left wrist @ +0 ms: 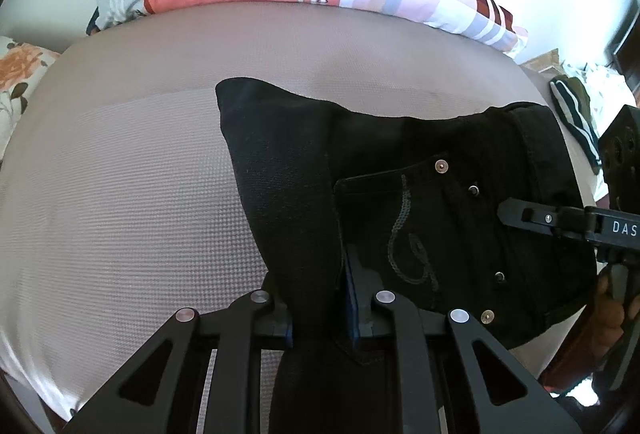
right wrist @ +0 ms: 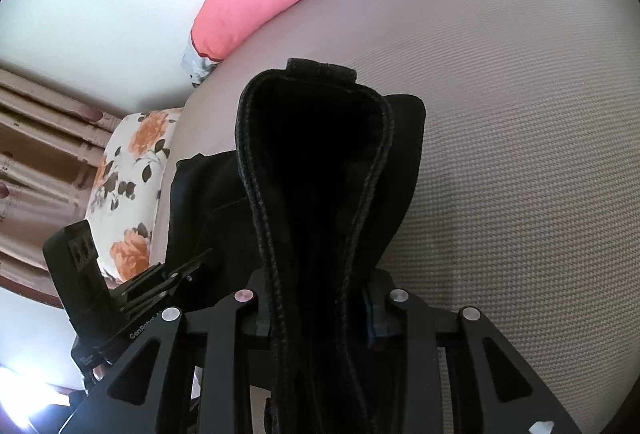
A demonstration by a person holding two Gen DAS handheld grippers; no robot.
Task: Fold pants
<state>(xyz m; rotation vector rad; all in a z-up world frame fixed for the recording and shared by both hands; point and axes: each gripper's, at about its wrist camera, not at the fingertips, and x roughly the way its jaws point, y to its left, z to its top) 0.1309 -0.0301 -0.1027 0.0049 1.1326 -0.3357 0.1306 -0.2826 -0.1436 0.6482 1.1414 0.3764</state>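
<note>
Left tongs (left wrist: 322, 318) clamp the black pants (left wrist: 400, 193) bottom centre; right tongs (right wrist: 320, 314) pinch the waistband. Thick denim could slip out onto the bed (left wrist: 120, 173).

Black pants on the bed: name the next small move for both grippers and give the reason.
Probably carry both held edges together across the bed and lay them on the part that lies flat. The left gripper pinches a fold of the black pants, the right gripper clamps the thick seamed edge, and the far part rests on the grey mattress.
</note>
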